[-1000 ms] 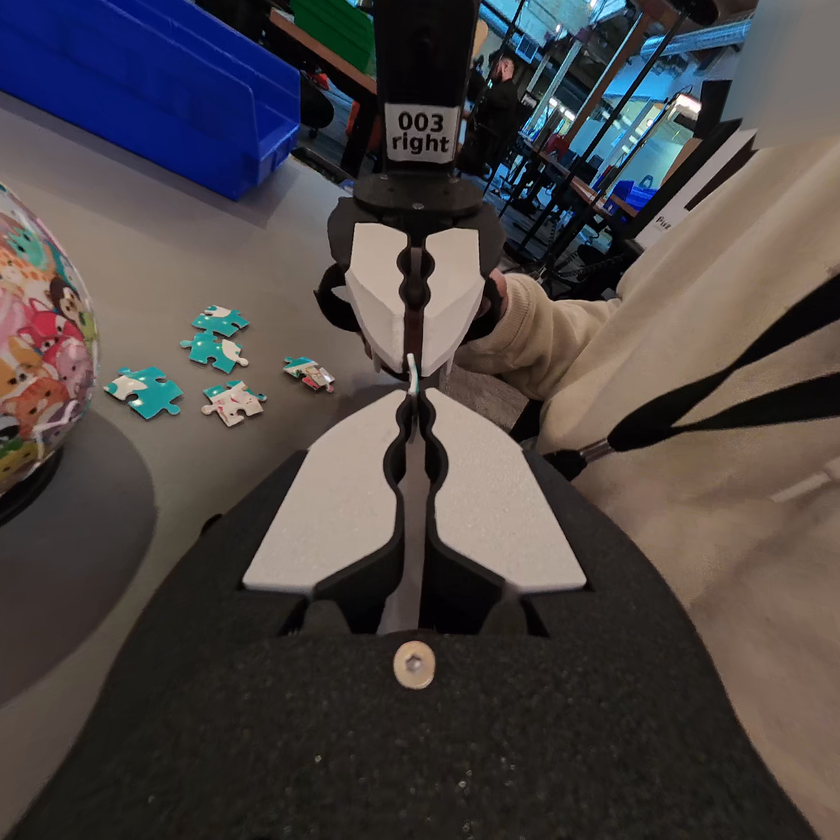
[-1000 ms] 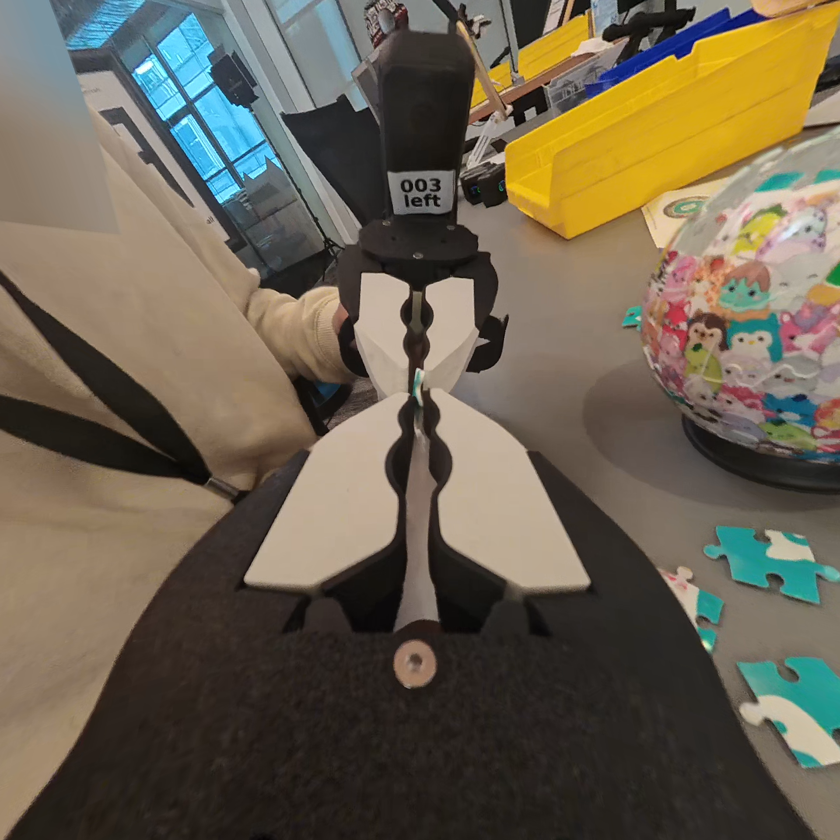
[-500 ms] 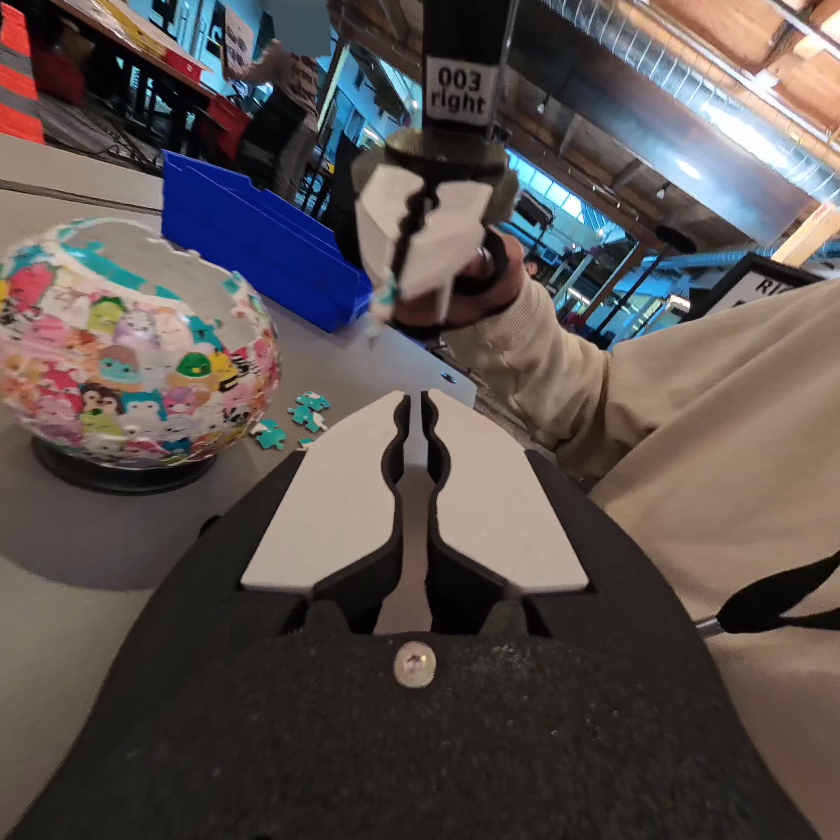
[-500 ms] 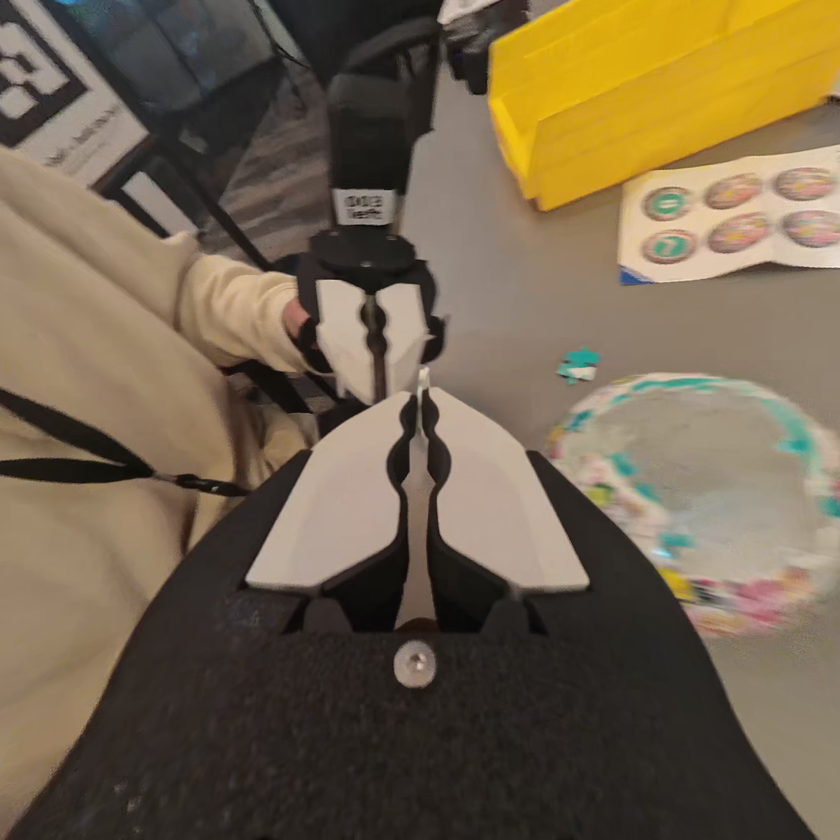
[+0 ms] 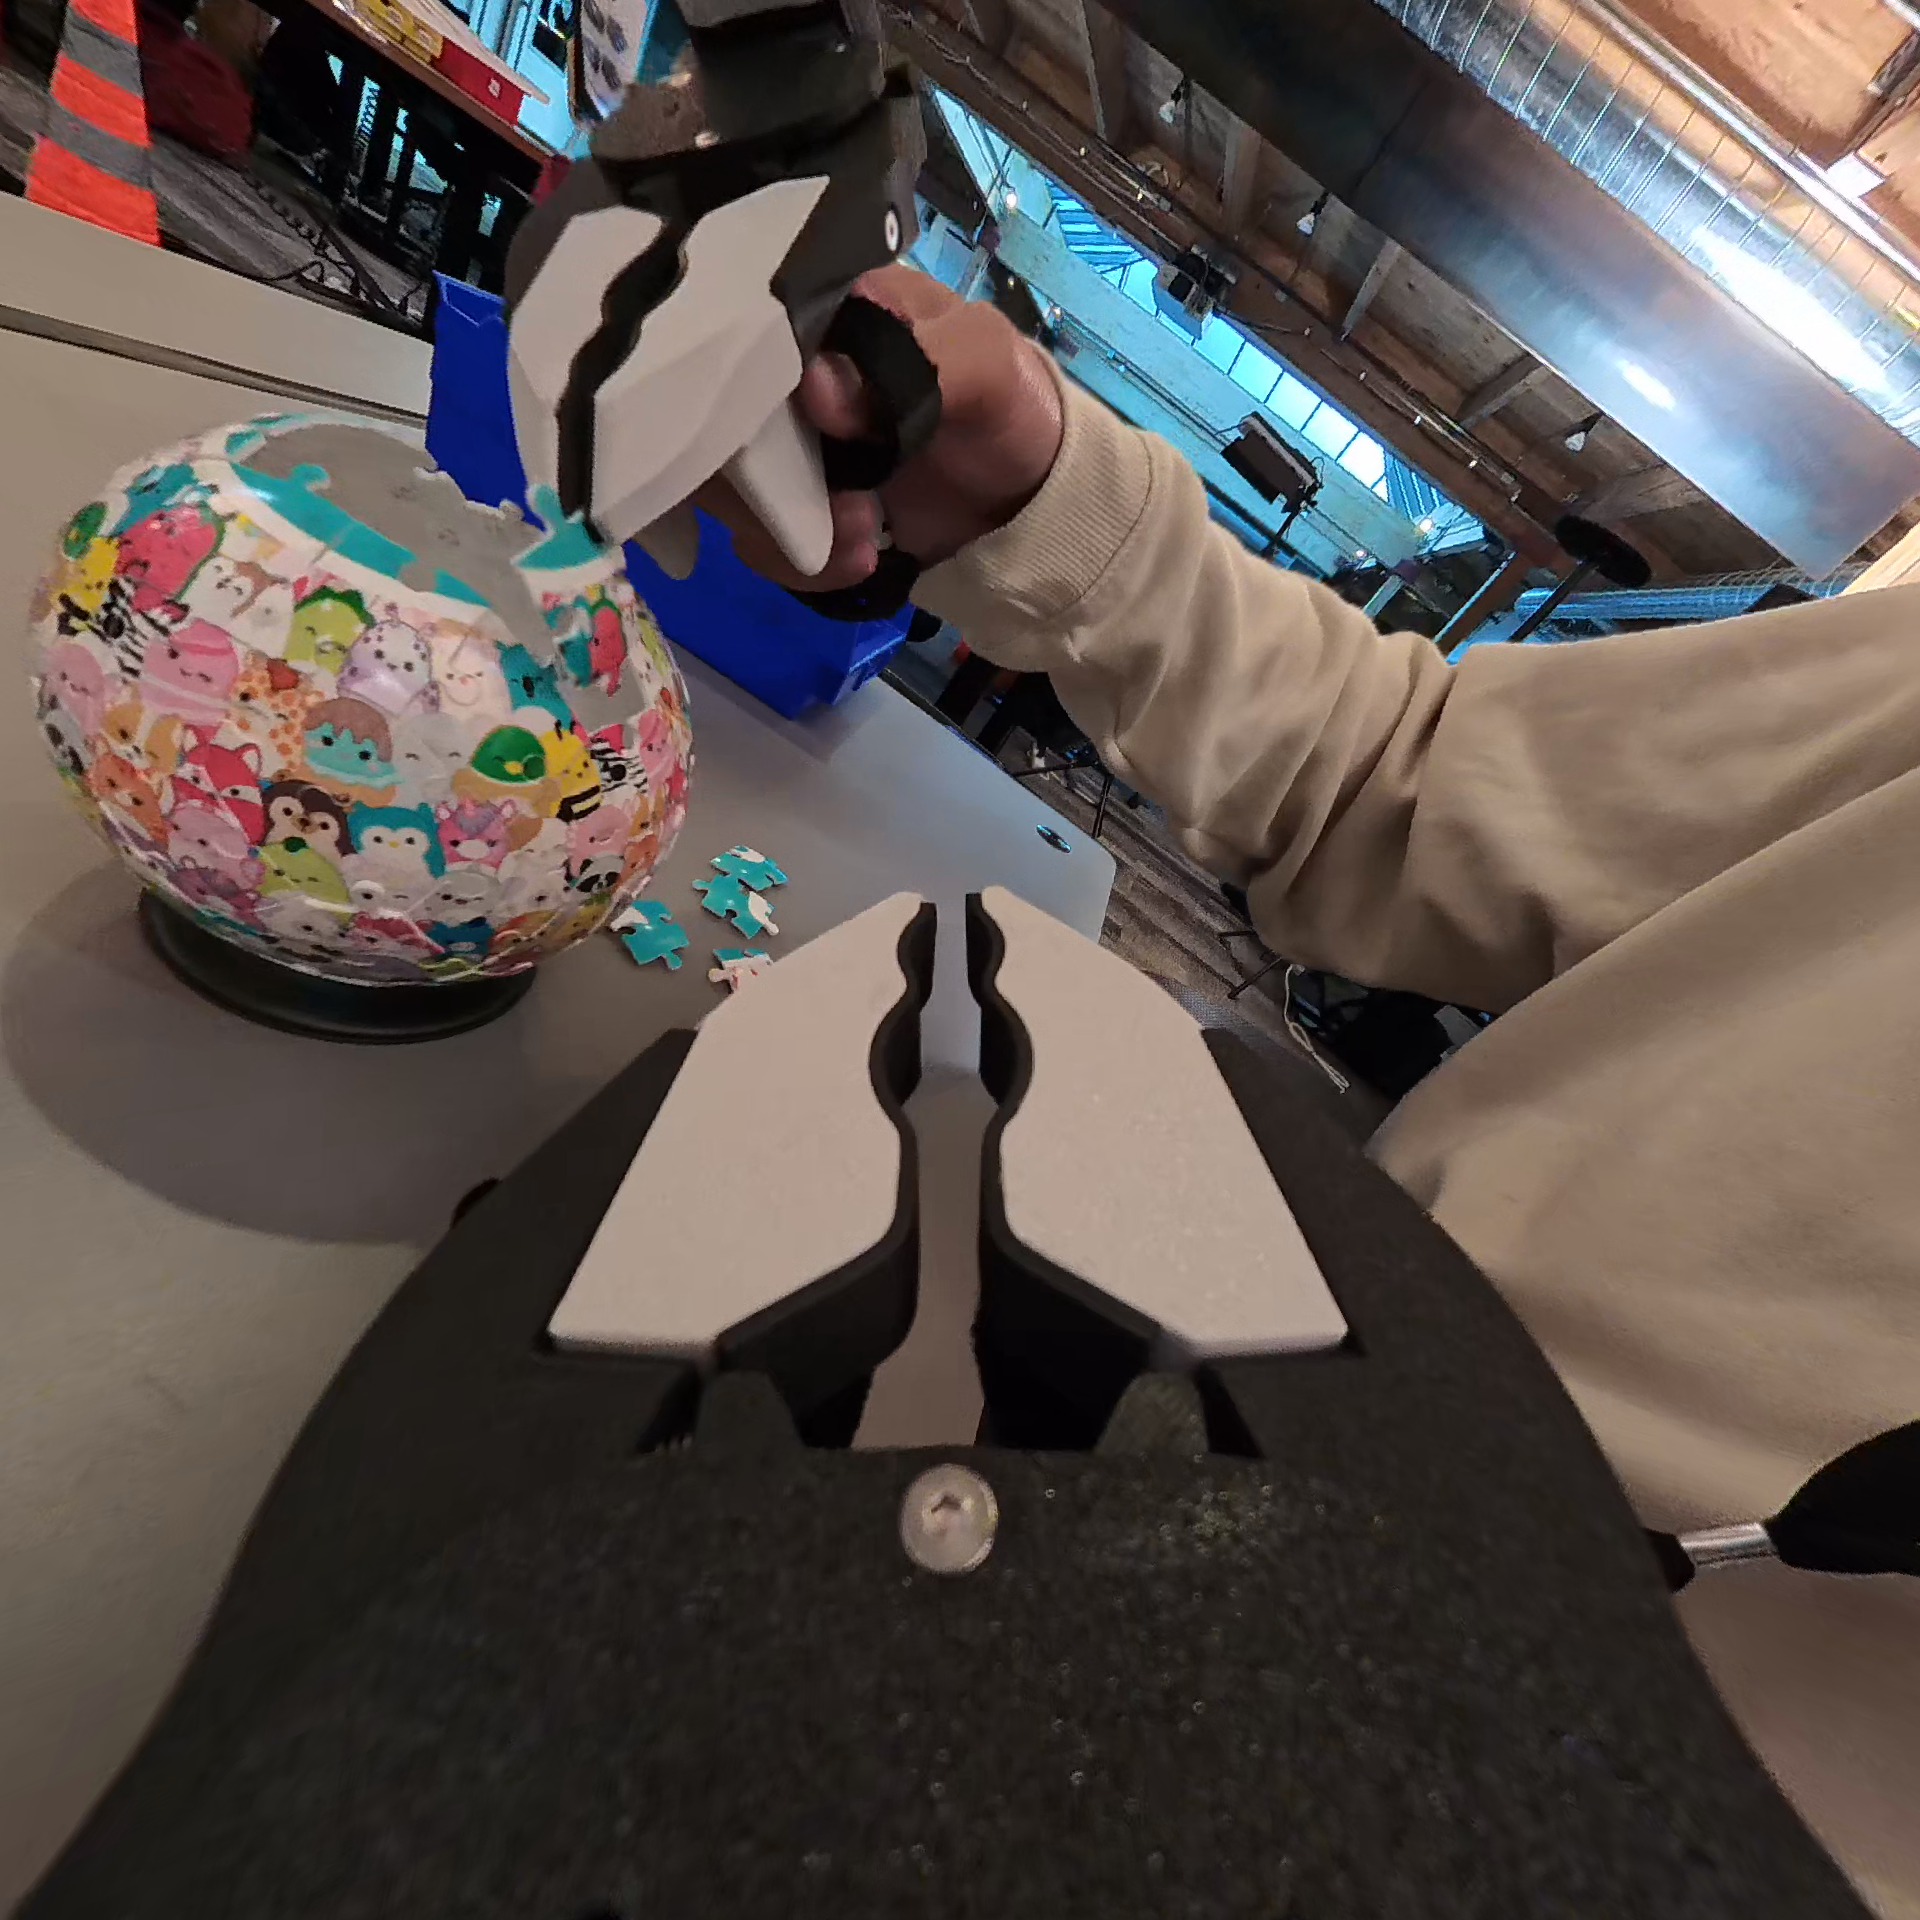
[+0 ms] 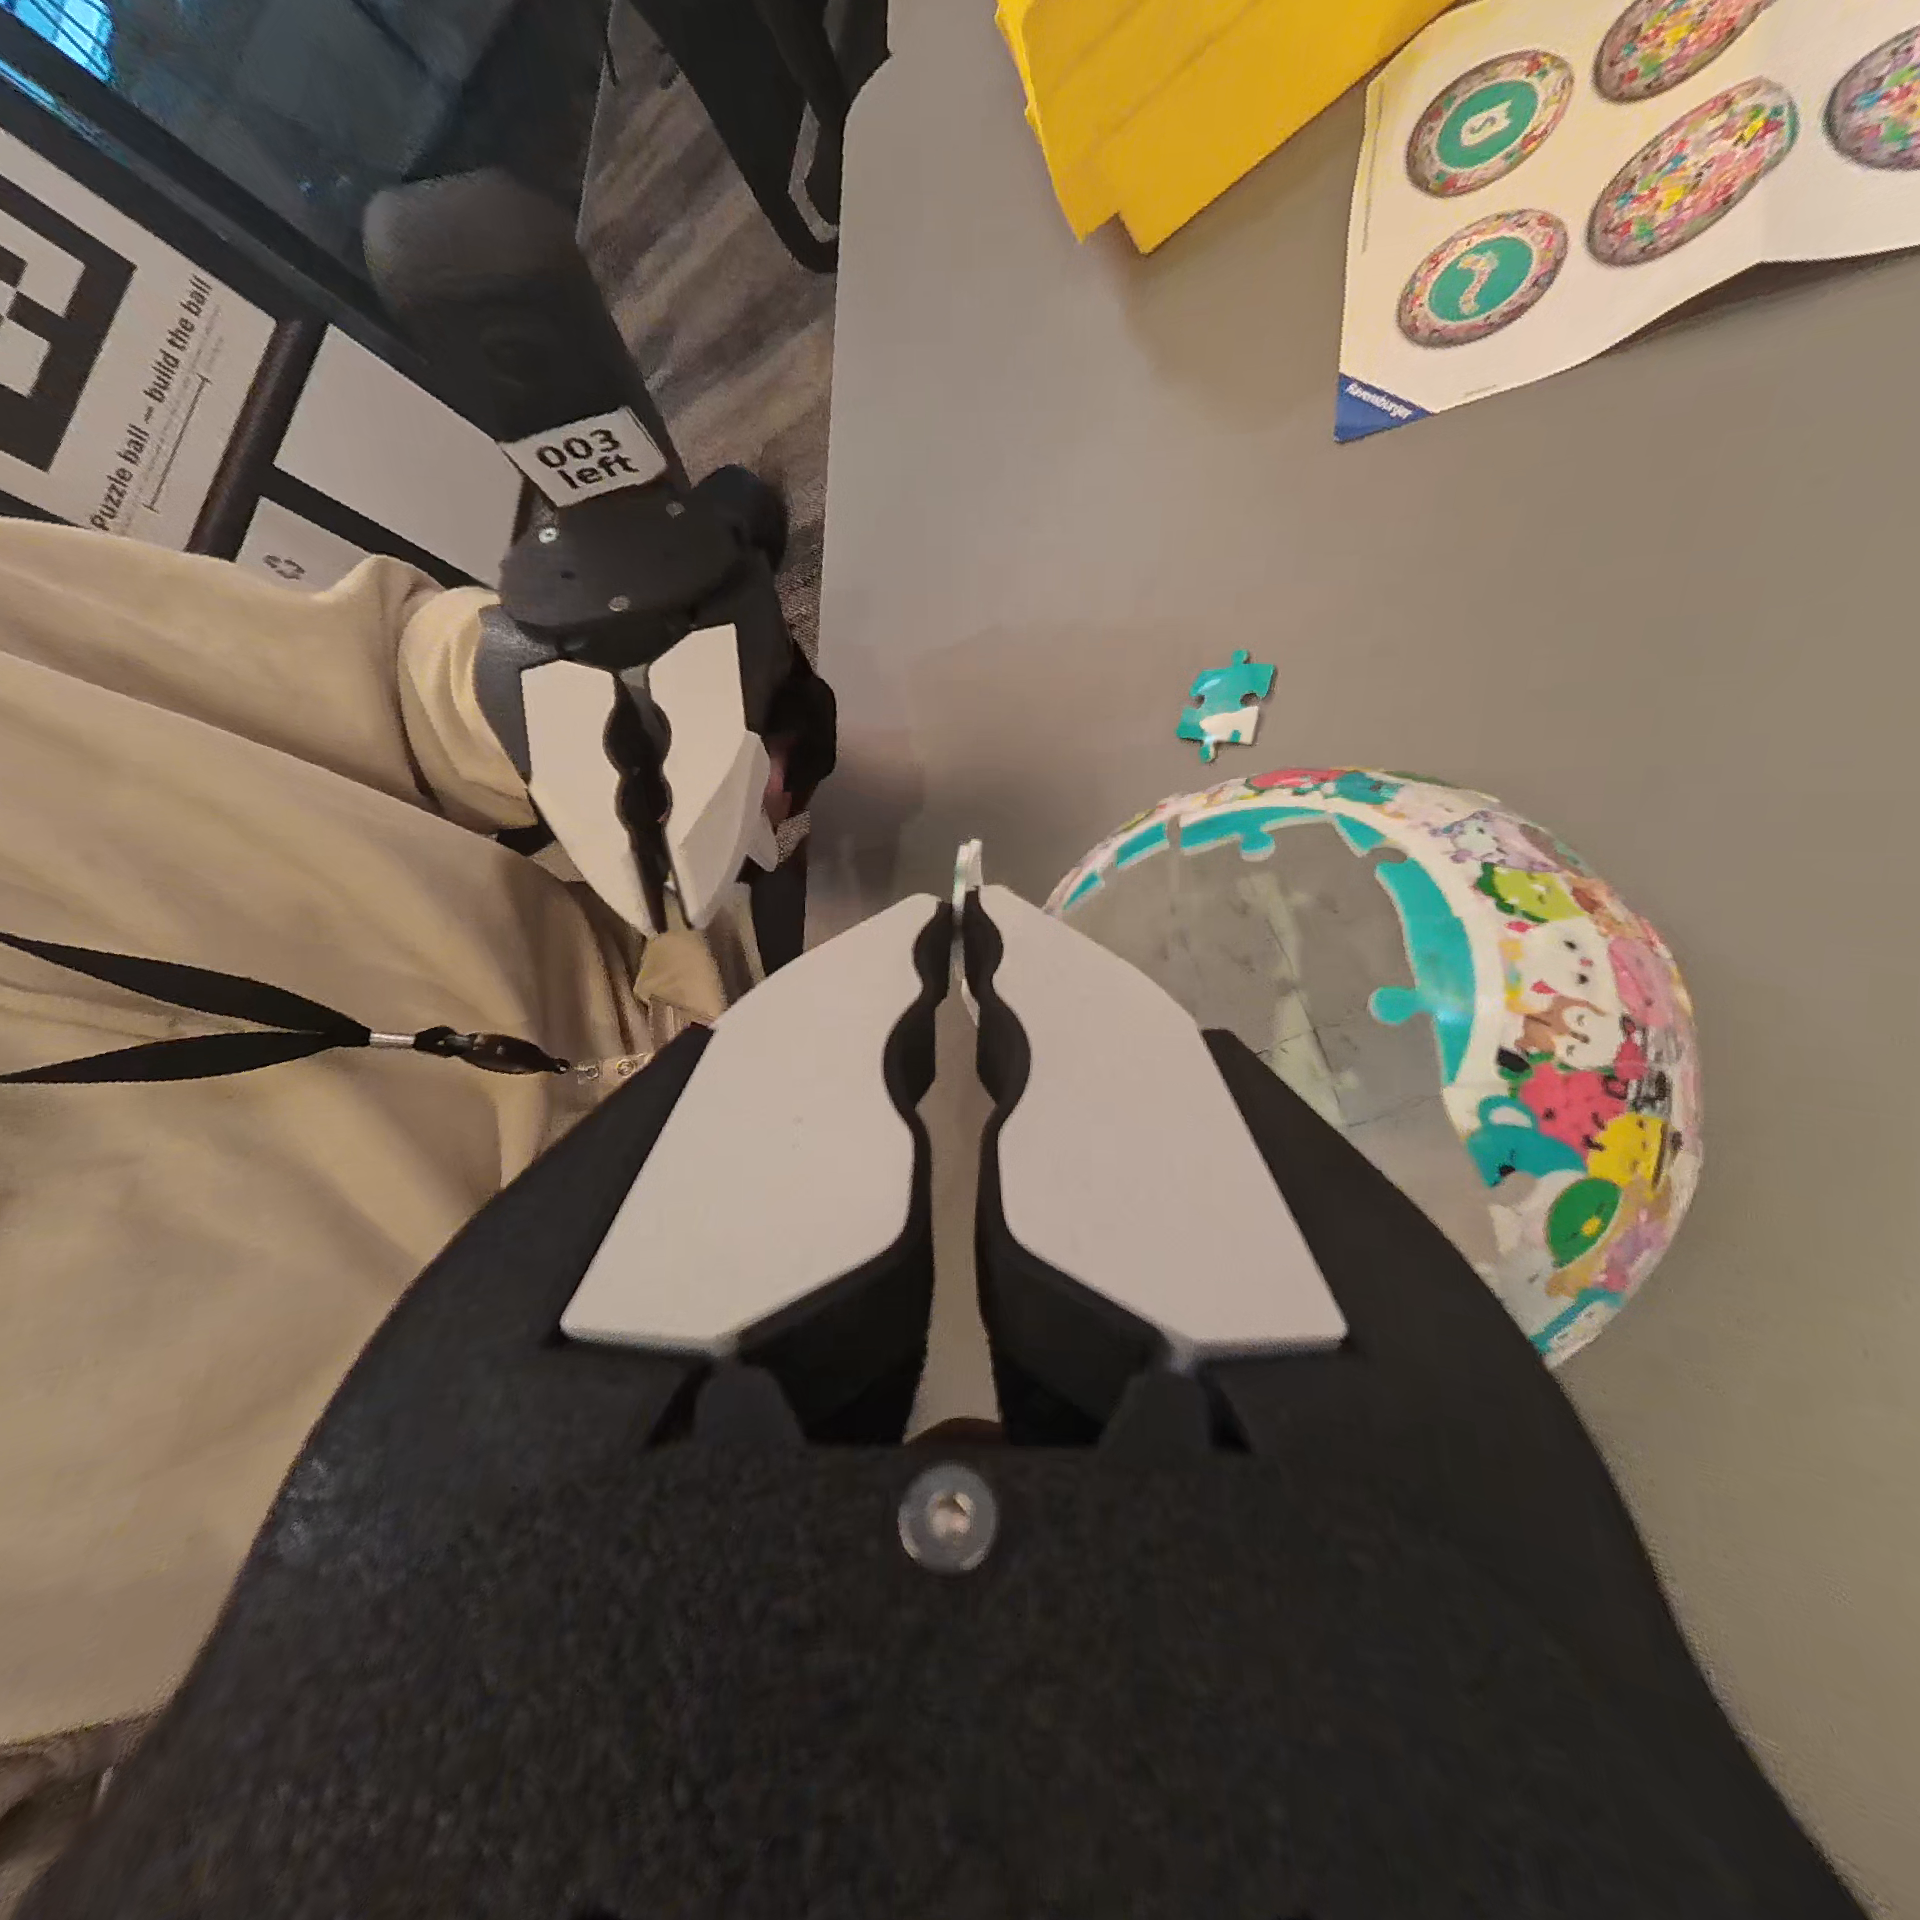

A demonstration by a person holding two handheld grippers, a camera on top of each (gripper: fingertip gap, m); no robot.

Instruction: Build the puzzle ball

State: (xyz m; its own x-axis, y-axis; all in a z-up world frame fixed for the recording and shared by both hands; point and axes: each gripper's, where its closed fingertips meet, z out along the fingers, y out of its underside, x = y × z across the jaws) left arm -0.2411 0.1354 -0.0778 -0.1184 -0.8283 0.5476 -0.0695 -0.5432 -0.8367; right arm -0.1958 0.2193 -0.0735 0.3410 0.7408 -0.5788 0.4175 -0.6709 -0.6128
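Puzzle ball (image 5: 353, 717) on dark round stand (image 5: 312, 992), on grey bench (image 5: 208, 1195), at 10 o'clock in left wrist view, at 3 o'clock in right wrist view. Top of ball open, jagged rim, grey inside. Right tool (image 6: 958, 902) clamped on thin puzzle piece (image 6: 968, 868), piece edge-on and poking out past fingertips, just beside ball rim. In left wrist view same tool at 12 o'clock, teal piece at its tip touching or just above ball opening; cannot tell which. Left tool (image 5: 948, 909) nearly closed, narrow gap, nothing between fingers. Loose teal pieces (image 5: 727, 904) on bench near stand at 11 o'clock. One more teal piece (image 6: 1226, 707) at 1 o'clock in right wrist view. Blue bin (image 5: 748, 634) behind ball. Yellow bin (image 6: 1164, 114) and printed sheet (image 6: 1621, 197) at 1 to 2 o'clock.
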